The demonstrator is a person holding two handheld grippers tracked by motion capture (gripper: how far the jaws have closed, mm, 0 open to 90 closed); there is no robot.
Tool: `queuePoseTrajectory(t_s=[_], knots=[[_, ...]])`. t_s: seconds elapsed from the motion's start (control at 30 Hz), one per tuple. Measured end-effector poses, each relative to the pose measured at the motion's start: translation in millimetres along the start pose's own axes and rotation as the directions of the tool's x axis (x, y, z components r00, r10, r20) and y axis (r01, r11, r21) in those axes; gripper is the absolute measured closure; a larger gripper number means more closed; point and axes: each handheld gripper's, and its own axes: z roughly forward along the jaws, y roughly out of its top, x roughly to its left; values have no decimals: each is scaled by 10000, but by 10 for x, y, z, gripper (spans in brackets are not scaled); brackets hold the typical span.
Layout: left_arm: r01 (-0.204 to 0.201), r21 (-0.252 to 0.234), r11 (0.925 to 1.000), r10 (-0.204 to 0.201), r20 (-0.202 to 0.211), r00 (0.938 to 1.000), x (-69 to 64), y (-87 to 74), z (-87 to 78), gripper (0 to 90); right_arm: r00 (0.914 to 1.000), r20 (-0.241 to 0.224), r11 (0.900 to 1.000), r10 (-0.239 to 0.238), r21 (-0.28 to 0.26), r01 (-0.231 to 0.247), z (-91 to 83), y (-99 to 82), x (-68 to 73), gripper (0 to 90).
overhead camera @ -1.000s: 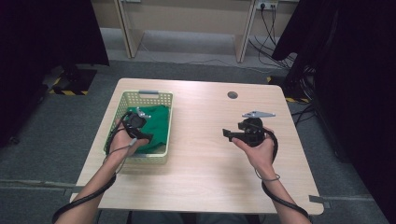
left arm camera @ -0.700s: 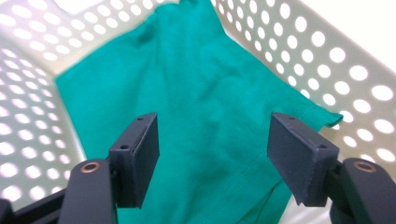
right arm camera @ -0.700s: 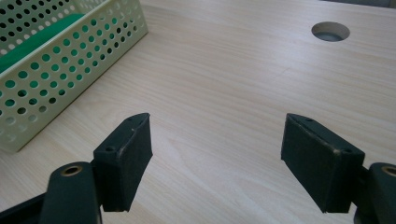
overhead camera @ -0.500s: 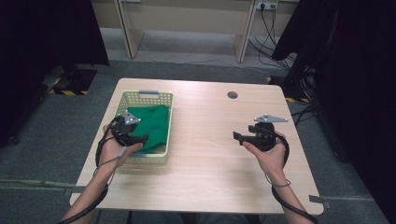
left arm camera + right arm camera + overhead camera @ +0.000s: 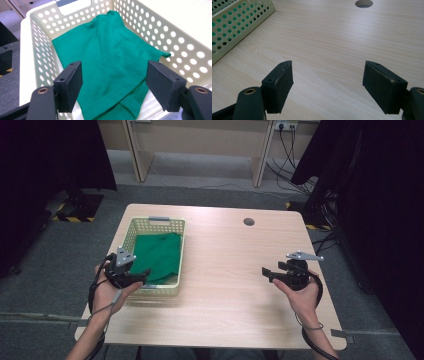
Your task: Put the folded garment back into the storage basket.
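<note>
I hold two tongs, one in each hand, over one wooden table [image 5: 225,285] that bears one cream perforated basket [image 5: 131,229] with one green garment [image 5: 159,255] folded inside it. My left gripper [image 5: 115,82] hangs just over the basket's near end, its jaws spread wide after having just been opening, and nothing is pinched between them; the green cloth lies below and ahead of them, apart from the pads, filling most of the basket floor. The garment's near hem is cut off by the bottom of the left gripper view, and part of it sits behind my jaws, so I cannot tell how many layers are folded there. My right gripper [image 5: 328,86] hovers over bare tabletop well off to the right of the basket, jaws wide apart and empty. Ahead of it is one round cable hole [image 5: 364,3], half cut off by the frame's top edge, and the basket's side wall sits far to its left.
</note>
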Motion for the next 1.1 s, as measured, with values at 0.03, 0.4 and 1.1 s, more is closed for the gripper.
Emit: queuePoseTrajectory(t_s=[0.03, 0.4, 1.1], knots=[[59, -70, 10000, -59, -29, 10000, 0, -13, -9, 295, 10000, 12, 10000, 29, -12, -29, -9, -16, -11, 251], [255, -508, 9984, -259, -69, 9996, -32, -126, -82, 289, 9997, 139, 9997, 208, -109, -207, -109, -120, -94, 250], [551, -1660, 9846, -570, -65, 9984, -116, -366, -304, 265, 9988, 260, 9991, 407, -139, -403, -248, -347, -182, 247]])
